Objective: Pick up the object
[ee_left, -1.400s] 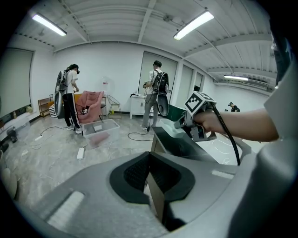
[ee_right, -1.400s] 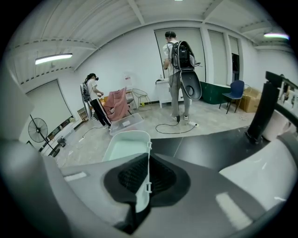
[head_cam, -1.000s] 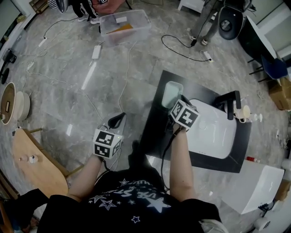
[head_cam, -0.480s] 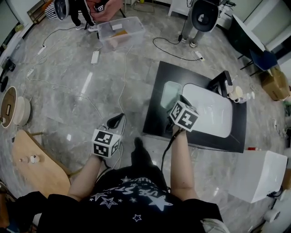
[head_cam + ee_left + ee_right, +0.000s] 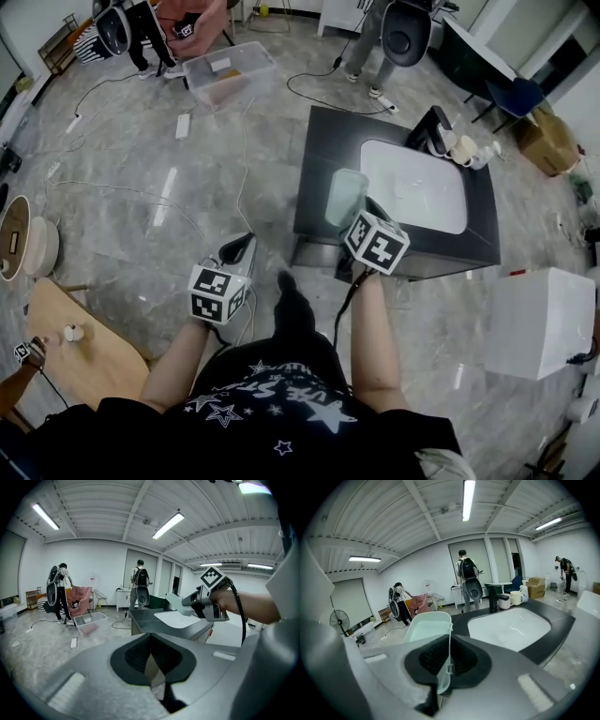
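Grey marble floor [image 5: 141, 187] runs round a black tabletop [image 5: 323, 159] with a white sink [image 5: 412, 183] set into it. A black tap [image 5: 433, 131] and a couple of mugs [image 5: 462, 150] stand at the sink's far edge. The right hand-held gripper [image 5: 449, 656] is clamped narrow on one thin side wall of a pale green plastic tub [image 5: 429, 625]. The tub's open side faces left. In the head view the tub sits over the tabletop's left part, just beside the sink, and the left gripper view shows it raised clear of the surface. The left hand-held gripper [image 5: 151, 660] hangs over the floor, well left of the tabletop, its jaws together with nothing between them. A clear plastic box [image 5: 230, 73] lies on the floor farther off.
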`<action>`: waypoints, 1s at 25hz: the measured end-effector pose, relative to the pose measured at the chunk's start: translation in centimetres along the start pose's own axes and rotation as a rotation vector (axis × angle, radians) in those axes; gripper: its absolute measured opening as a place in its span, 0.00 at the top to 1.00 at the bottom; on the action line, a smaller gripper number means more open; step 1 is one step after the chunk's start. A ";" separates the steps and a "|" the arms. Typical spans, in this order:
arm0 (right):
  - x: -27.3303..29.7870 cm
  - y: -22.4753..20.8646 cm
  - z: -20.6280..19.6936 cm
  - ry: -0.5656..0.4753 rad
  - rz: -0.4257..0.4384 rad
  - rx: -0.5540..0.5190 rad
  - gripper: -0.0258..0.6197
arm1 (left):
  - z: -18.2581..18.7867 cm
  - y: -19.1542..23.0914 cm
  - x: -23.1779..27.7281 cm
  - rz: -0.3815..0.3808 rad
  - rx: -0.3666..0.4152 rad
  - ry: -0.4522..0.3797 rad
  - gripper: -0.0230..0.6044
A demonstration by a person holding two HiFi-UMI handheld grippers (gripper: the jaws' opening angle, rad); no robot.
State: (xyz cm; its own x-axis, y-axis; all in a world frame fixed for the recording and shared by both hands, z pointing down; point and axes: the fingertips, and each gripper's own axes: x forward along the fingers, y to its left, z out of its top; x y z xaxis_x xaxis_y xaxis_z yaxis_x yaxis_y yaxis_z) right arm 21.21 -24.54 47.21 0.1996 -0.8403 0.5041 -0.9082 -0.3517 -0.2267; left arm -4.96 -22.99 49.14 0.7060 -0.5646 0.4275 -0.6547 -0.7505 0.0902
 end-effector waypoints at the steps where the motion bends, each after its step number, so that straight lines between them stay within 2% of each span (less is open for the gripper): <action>1: -1.0 -0.1 -0.6 -0.004 -0.003 0.001 0.94 | -0.3 -0.5 -0.7 -0.007 0.004 -0.003 0.95; 11: -12.3 -0.8 -9.7 0.011 -0.034 0.044 0.94 | -5.5 -6.1 -8.2 -0.083 0.037 -0.004 0.95; 17: -17.5 -2.1 -14.4 0.041 -0.068 0.068 0.94 | -8.1 -9.0 -10.9 -0.116 0.030 0.011 0.95; 25: -20.9 -5.0 -15.6 0.068 -0.080 0.072 0.94 | -8.2 -13.5 -10.2 -0.156 0.037 0.042 0.95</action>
State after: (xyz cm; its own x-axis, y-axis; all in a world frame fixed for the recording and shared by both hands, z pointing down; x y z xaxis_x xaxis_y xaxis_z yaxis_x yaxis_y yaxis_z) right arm 15.86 1.24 50.79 0.2427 -0.7794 0.5776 -0.8611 -0.4473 -0.2417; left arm -5.51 -4.25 50.90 0.7861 -0.4256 0.4483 -0.5269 -0.8405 0.1260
